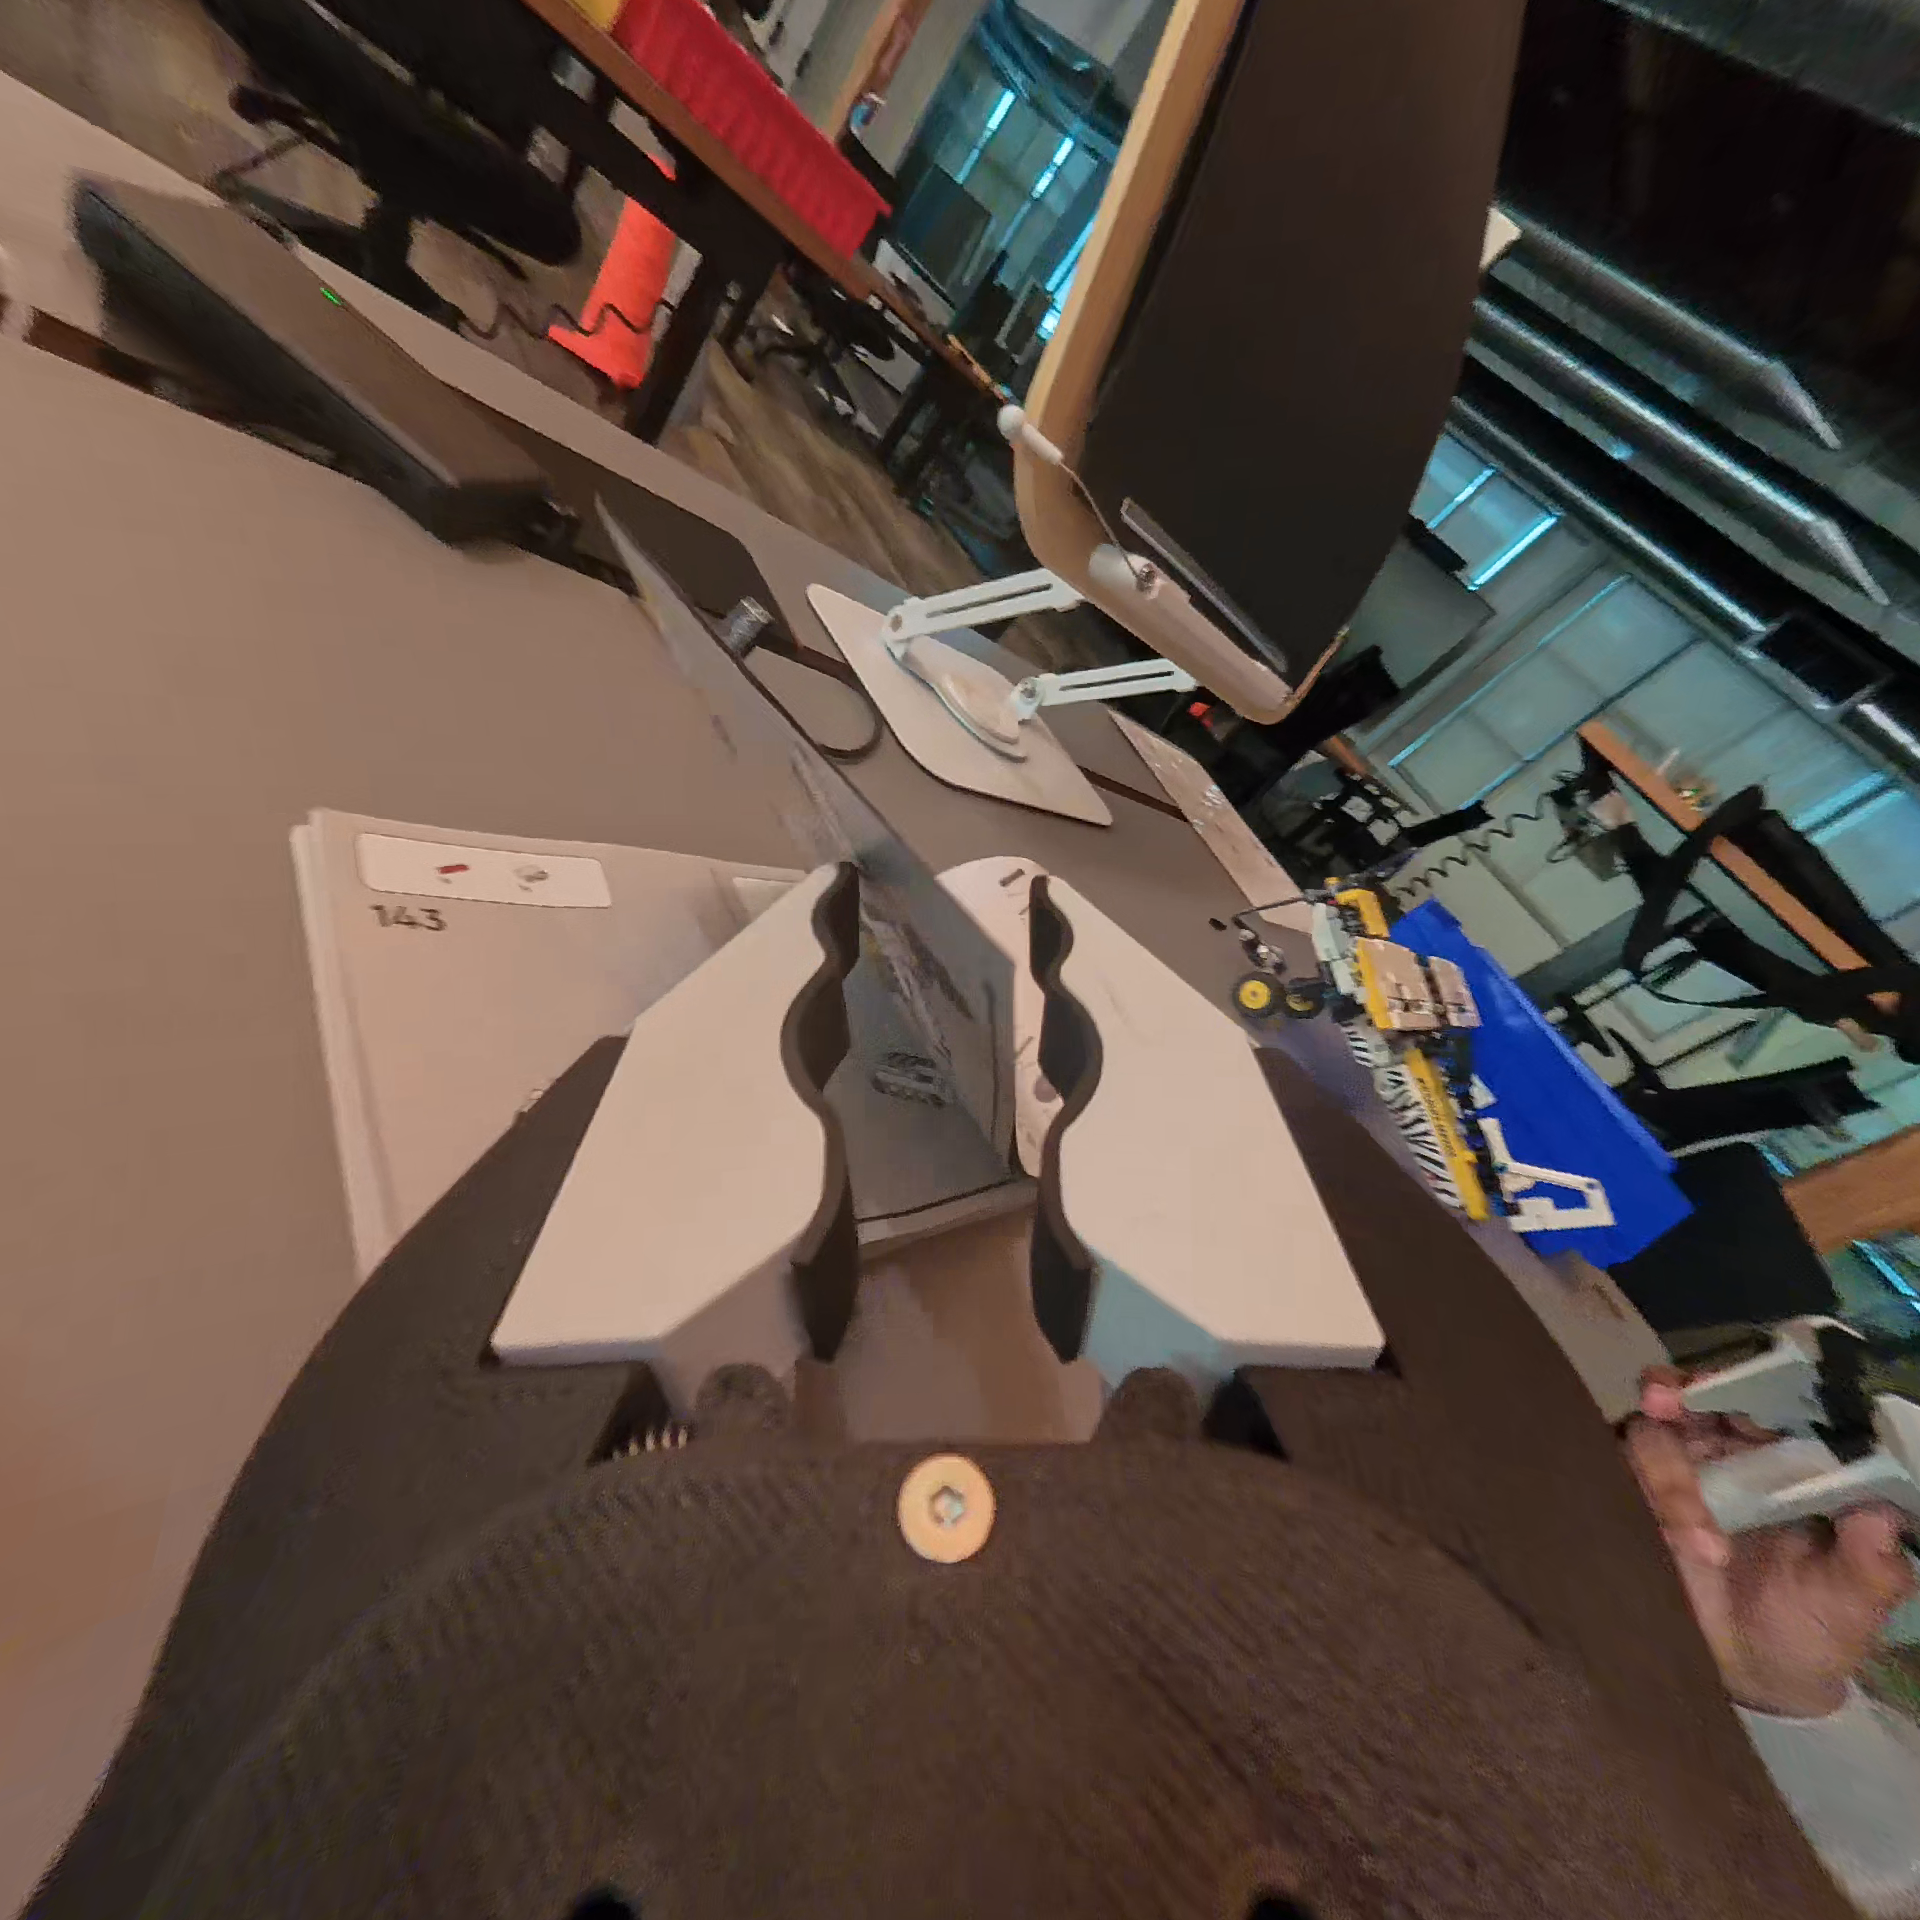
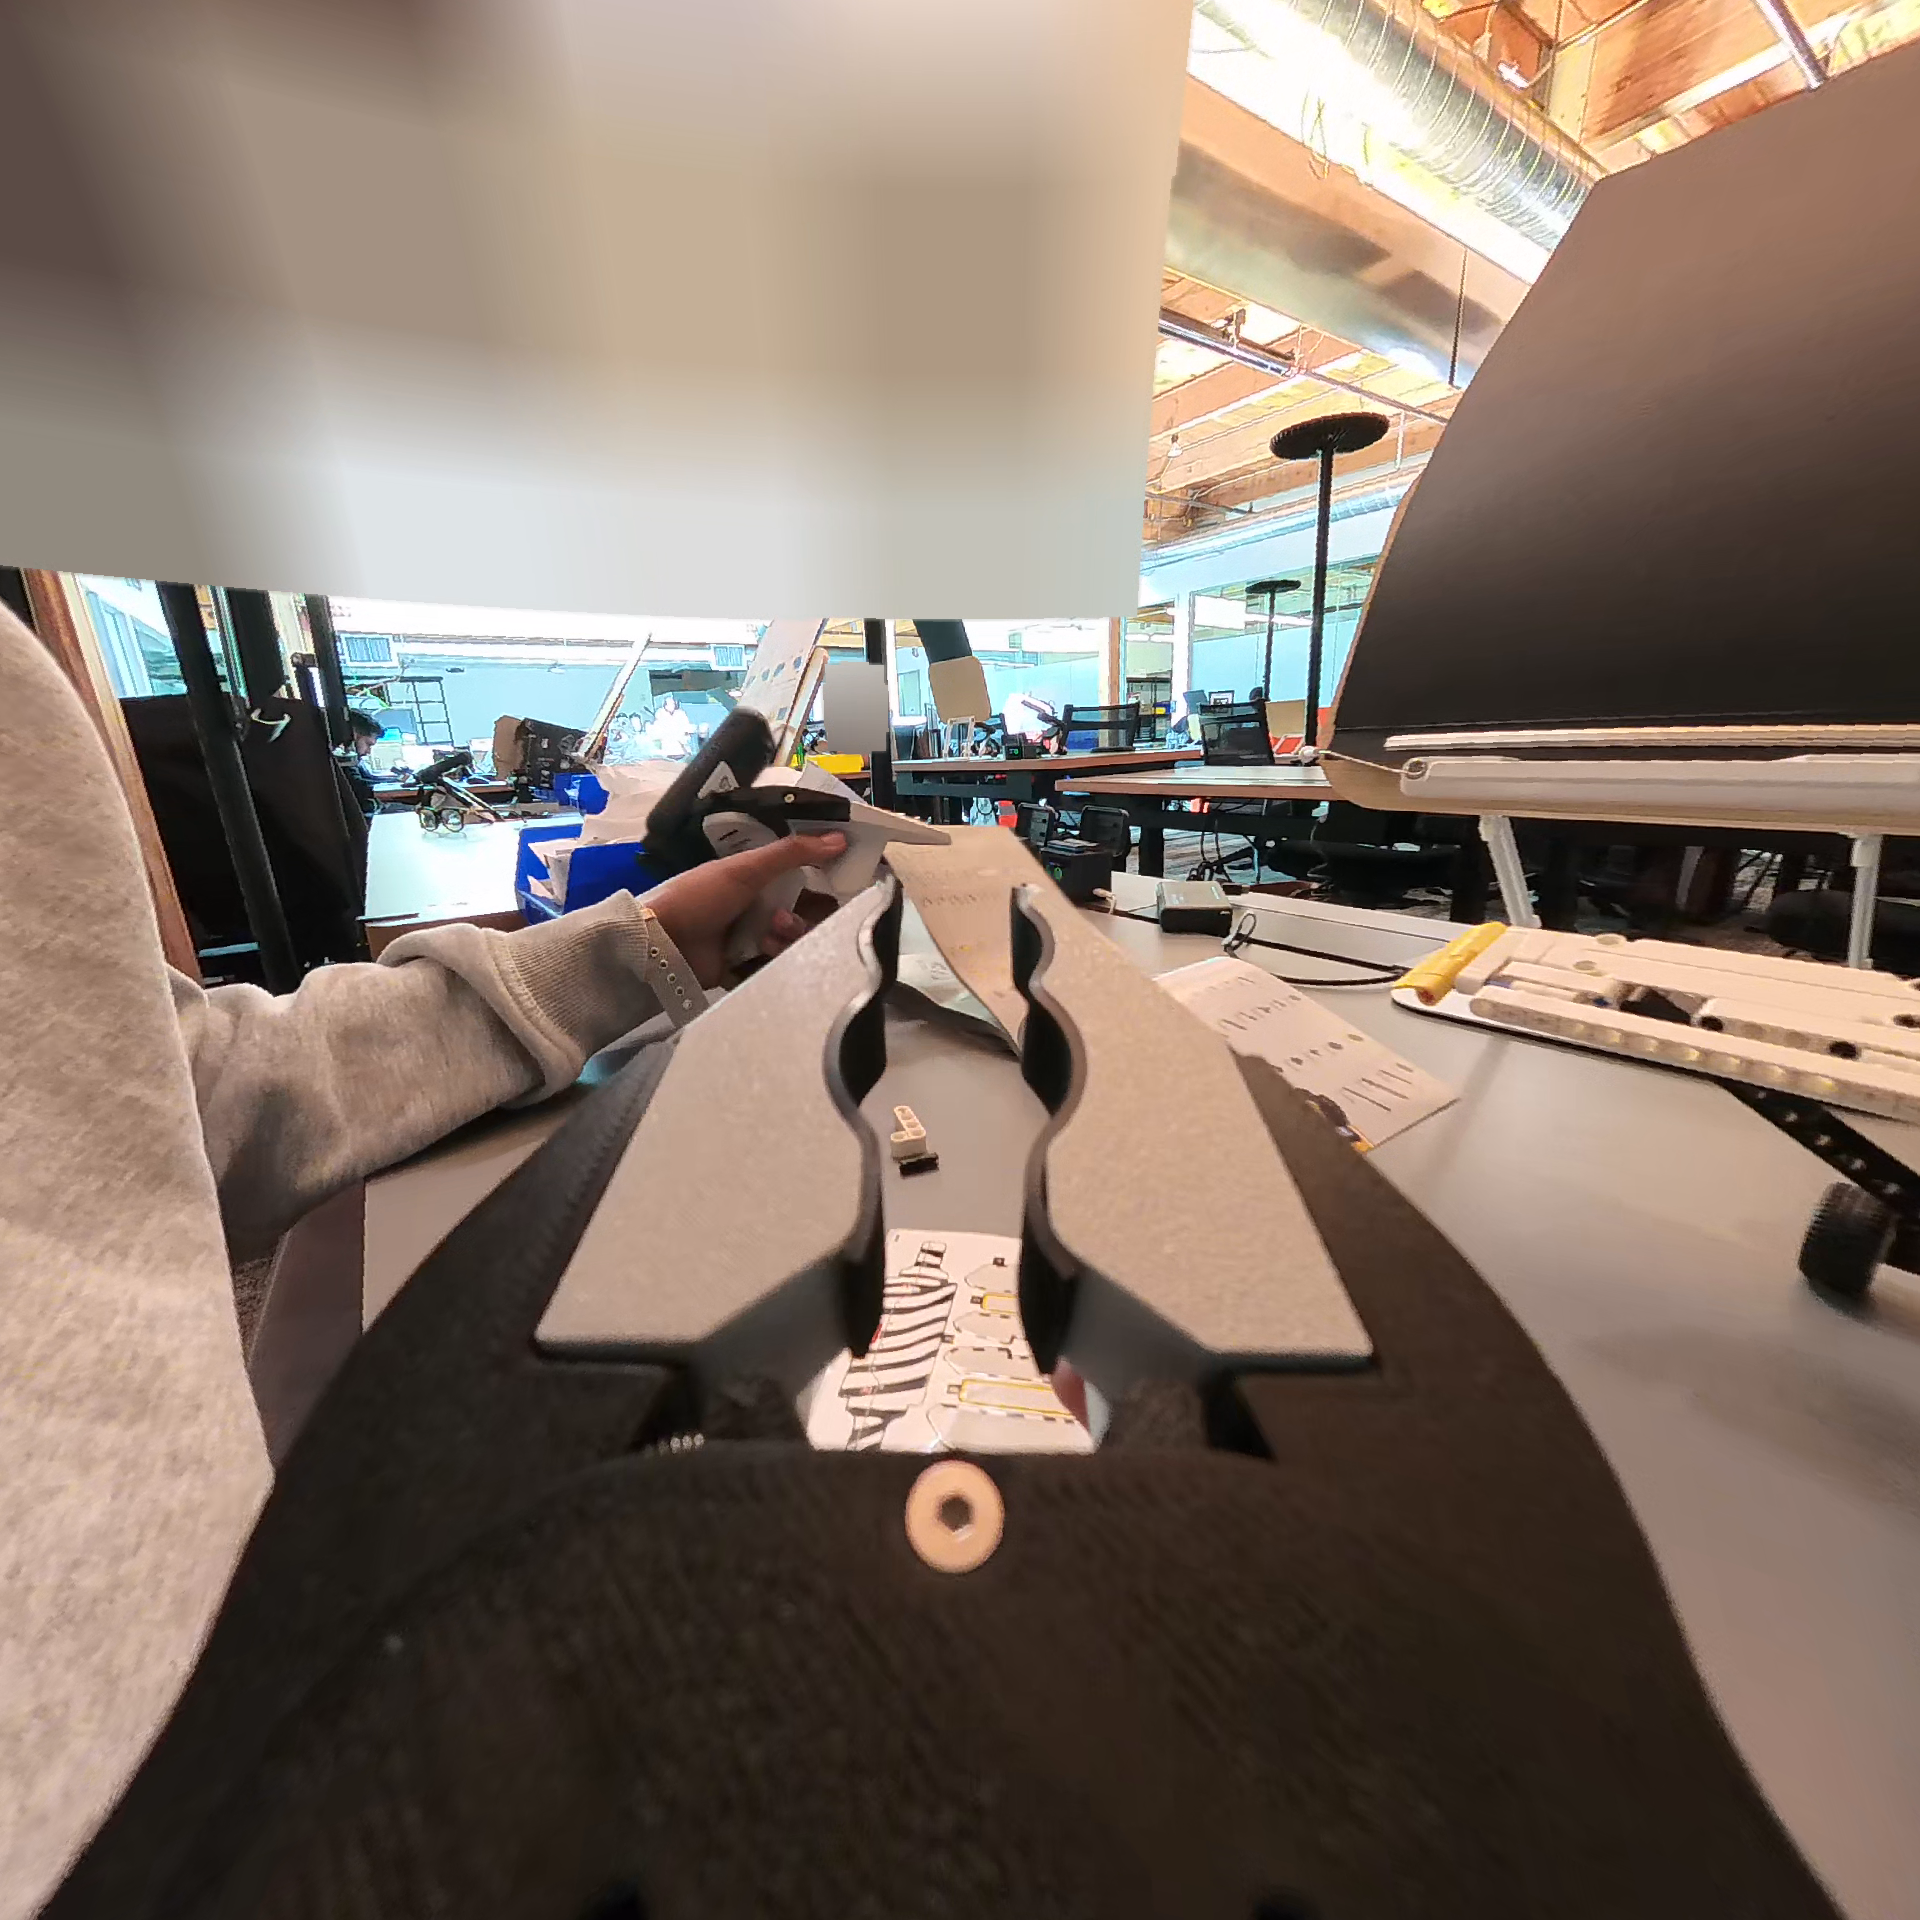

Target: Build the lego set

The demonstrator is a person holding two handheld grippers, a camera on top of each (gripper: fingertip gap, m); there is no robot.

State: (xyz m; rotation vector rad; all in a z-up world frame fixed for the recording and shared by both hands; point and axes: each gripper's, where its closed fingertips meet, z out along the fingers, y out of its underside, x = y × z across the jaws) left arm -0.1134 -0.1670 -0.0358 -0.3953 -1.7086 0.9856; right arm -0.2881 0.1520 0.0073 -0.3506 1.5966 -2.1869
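My left gripper (image 1: 940, 883) is open over the open instruction booklet (image 1: 468, 1018) on the grey table. One lifted page (image 1: 914, 966) stands between its fingers and leans on the left fingertip. In the right wrist view the left gripper (image 2: 914, 828) is at the top edge of that page (image 2: 966, 904). My right gripper (image 2: 951, 894) is open and empty above the table. Under it lie a small white lego piece (image 2: 906, 1130), a black pin (image 2: 917, 1164) and a striped sticker sheet (image 2: 935, 1340). The yellow and white lego model (image 1: 1413, 1039) lies on the table; its white beams (image 2: 1662, 997) are to the right.
A blue bin (image 1: 1558, 1122) lies behind the model. A dark screen (image 1: 1299, 312) on a white stand (image 1: 966, 717) hangs over the table's far side. A printed paper sheet (image 2: 1309, 1049) lies beside the model. A person's grey sleeve (image 2: 416, 1008) crosses the left.
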